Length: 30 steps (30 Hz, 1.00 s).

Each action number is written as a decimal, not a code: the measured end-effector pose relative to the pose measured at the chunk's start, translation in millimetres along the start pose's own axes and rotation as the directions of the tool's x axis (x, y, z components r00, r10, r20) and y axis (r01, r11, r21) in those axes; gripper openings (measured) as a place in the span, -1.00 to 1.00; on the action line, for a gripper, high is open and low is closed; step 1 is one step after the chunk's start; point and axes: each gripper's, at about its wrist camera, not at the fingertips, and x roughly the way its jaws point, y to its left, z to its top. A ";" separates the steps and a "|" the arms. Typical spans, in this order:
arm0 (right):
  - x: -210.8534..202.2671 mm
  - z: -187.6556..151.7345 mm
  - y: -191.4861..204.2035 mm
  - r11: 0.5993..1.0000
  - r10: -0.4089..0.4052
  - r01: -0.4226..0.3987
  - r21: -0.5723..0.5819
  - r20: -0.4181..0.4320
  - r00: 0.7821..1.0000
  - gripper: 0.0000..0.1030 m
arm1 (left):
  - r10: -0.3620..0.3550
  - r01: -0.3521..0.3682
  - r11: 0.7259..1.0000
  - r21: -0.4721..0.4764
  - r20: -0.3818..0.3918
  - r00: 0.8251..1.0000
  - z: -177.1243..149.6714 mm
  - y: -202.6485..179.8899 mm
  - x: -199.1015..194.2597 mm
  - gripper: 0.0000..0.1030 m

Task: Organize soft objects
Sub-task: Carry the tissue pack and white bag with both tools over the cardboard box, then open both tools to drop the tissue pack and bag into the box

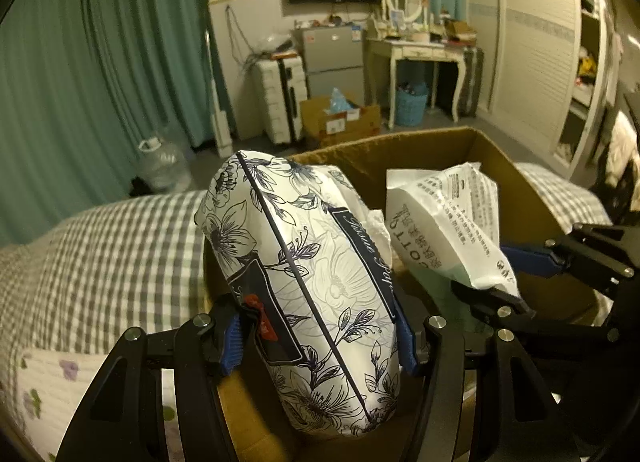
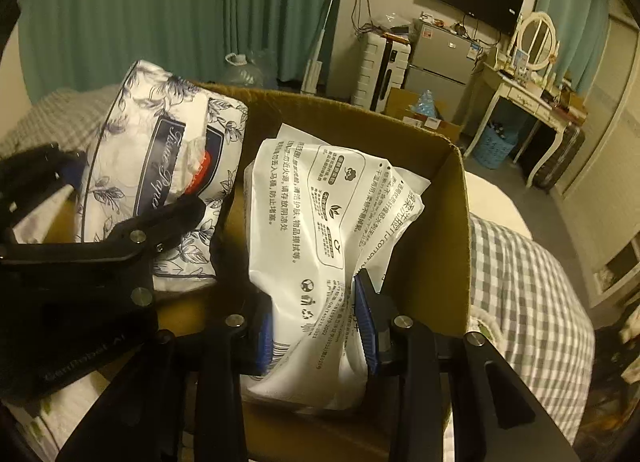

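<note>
My left gripper [image 1: 318, 336] is shut on a floral tissue pack [image 1: 304, 286], white with dark blue flowers, held upright over the left side of an open cardboard box [image 1: 432, 145]. My right gripper [image 2: 316, 326] is shut on a white plastic pack with printed Chinese text [image 2: 328, 221], held inside the box [image 2: 452, 221]. The floral pack also shows in the right wrist view [image 2: 160, 165], with the left gripper's black frame across its lower part. The white pack shows in the left wrist view [image 1: 444, 221], to the right of the floral pack.
The box sits on a bed with a grey checked cover [image 1: 112, 262], which also shows in the right wrist view [image 2: 528, 286]. Beyond the bed are green curtains [image 1: 100, 61], a water jug [image 1: 162, 159], a suitcase [image 1: 280, 101], a small fridge [image 1: 334, 61] and a dressing table [image 1: 416, 49].
</note>
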 end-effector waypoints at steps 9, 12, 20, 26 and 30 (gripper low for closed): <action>-13.5 1.2 -4.3 1.000 0.007 -0.007 0.006 0.045 0.999 0.04 | -0.066 0.066 0.995 -0.071 -0.007 0.998 6.6 16.1 0.4 0.34; -25.7 4.5 -14.8 0.998 0.033 -0.036 0.048 0.060 0.998 0.05 | -0.106 0.106 0.987 -0.118 0.009 0.994 8.0 22.3 -7.4 0.35; -89.6 7.4 -10.7 0.998 0.016 -0.028 0.057 0.198 0.980 0.39 | -0.022 0.038 0.993 -0.111 0.136 0.990 21.0 27.2 -60.4 0.60; -133.0 9.7 -9.6 0.997 0.004 -0.026 0.078 0.271 0.963 0.41 | 0.010 0.015 0.992 -0.128 0.189 0.982 22.3 33.7 -100.4 0.60; -164.1 9.7 -10.9 0.996 -0.008 -0.022 0.091 0.314 0.949 0.47 | 0.025 0.005 0.991 -0.133 0.224 0.974 18.8 36.7 -128.6 0.60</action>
